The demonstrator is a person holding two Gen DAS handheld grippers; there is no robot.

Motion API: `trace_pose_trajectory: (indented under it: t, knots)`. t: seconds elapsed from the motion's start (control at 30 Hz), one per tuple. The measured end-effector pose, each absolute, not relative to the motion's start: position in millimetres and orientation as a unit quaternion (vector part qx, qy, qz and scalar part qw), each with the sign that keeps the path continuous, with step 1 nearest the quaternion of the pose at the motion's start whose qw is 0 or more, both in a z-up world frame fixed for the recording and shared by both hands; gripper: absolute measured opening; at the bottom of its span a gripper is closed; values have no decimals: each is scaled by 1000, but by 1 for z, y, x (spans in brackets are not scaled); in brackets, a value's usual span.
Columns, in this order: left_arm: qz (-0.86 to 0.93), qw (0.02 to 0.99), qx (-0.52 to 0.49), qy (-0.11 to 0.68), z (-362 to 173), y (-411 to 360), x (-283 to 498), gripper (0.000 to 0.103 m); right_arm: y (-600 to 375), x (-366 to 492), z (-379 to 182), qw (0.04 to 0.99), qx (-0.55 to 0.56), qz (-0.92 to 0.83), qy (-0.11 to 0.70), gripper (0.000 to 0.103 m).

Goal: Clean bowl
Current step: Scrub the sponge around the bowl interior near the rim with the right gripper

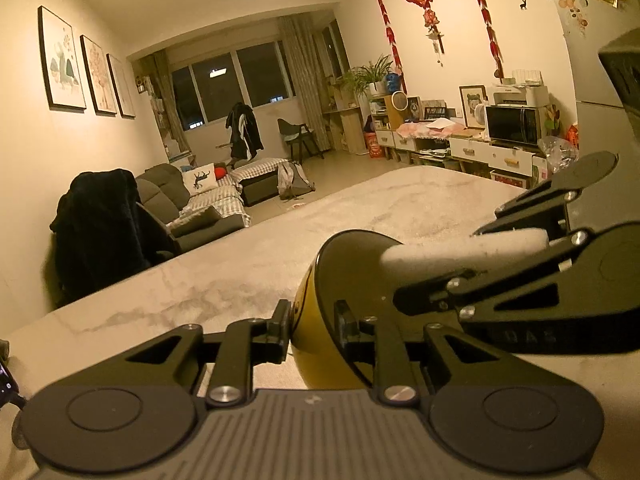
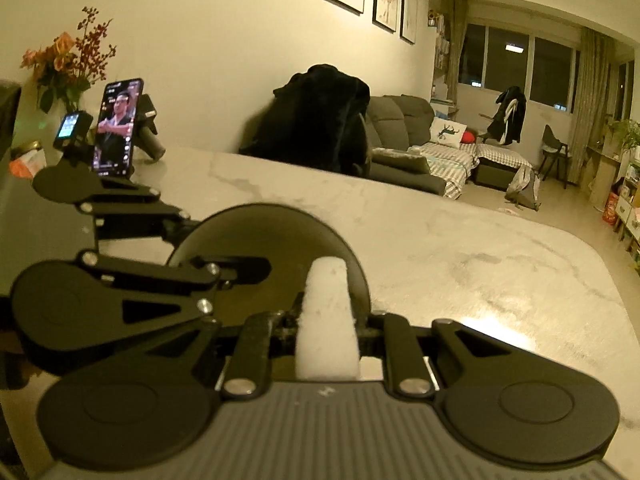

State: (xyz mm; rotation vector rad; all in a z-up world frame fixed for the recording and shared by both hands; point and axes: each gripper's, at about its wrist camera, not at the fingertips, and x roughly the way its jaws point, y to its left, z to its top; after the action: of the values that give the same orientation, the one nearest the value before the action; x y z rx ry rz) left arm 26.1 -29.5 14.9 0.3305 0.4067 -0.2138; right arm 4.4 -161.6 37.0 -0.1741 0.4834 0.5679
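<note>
two grippers meet at one bowl (image 1: 340, 304) on the marble-patterned table (image 1: 200, 272). the bowl, yellow outside and dark inside, is tipped on its side with its mouth facing the right gripper (image 1: 472, 236); its wall sits between the fingers of the left gripper (image 1: 312, 326), one finger against the yellow outer face, the other inside the dark interior. the jaws there stand narrow about the rim, but whether the pads are pressing on it cannot be told from either view. the right gripper is clamped on a white sponge (image 2: 326, 320), whose long axis runs straight ahead along the fingers and into the bowl's opening. in the left wrist view the sponge tip lies over the upper part of the dark interior, at or very near the surface; contact cannot be confirmed. in the right wrist view the bowl lies directly ahead of the right gripper and close, with the left gripper reaching in from that picture's left edge onto the near rim. judgement: the wiping step is in hand, and the coming stroke depends on the sponge staying aligned with the bowl's open mouth while the left hand keeps the bowl tilted. risk noted: a slack hold on the rim could let the bowl roll on the table under sponge pressure. a phone (image 2: 116, 128) stands on a mount at the far table edge, well apart.
</note>
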Motion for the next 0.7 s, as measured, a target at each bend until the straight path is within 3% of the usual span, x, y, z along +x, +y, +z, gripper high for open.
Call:
trace_pose_trajectory:
  t: [0.53, 0.7]
  knots:
    - [-108, 957, 154, 222, 9, -24, 31, 24, -162, 2, 44, 931, -90, 269, 229, 18]
    - [-110, 954, 147, 237, 7, -19, 35, 31, -165, -5, 47, 935, -80, 268, 217, 18]
